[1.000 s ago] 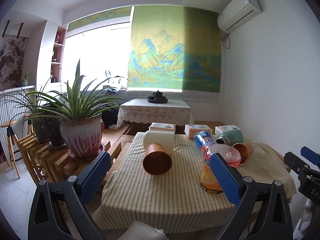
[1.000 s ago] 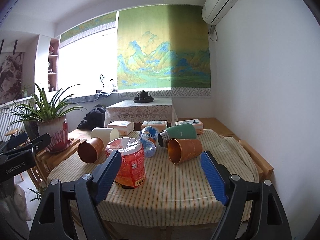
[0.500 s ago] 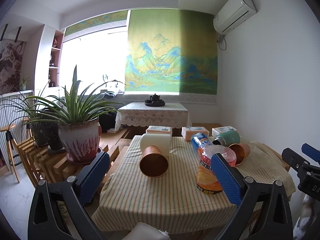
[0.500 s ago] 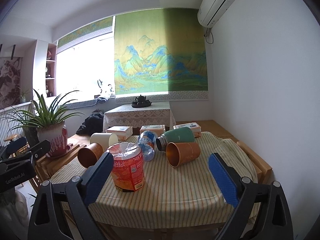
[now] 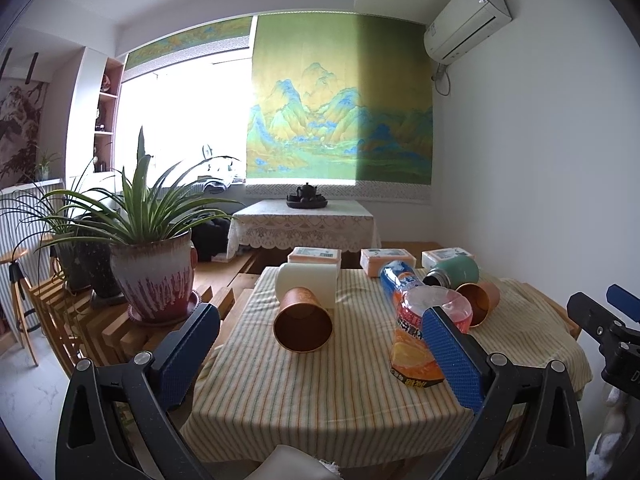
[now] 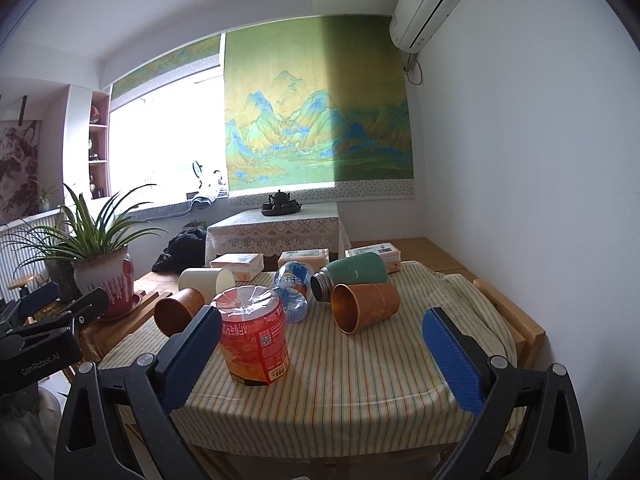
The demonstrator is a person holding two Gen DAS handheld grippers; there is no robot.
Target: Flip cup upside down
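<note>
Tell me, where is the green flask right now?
The green flask lies on its side at the far end of the striped table, just behind the copper cup and right of the plastic bottle in the right wrist view.

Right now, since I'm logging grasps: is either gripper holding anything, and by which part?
Nothing is held. The left gripper and right gripper are both open in the air short of the striped table; the cups lie untouched.

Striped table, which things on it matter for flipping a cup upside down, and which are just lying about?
For the job:
- copper cup, on its side
- second copper cup, on its side
- cream cup, on its side

Lying about:
- snack tub
- plastic bottle
- green flask
- tissue packs
</note>
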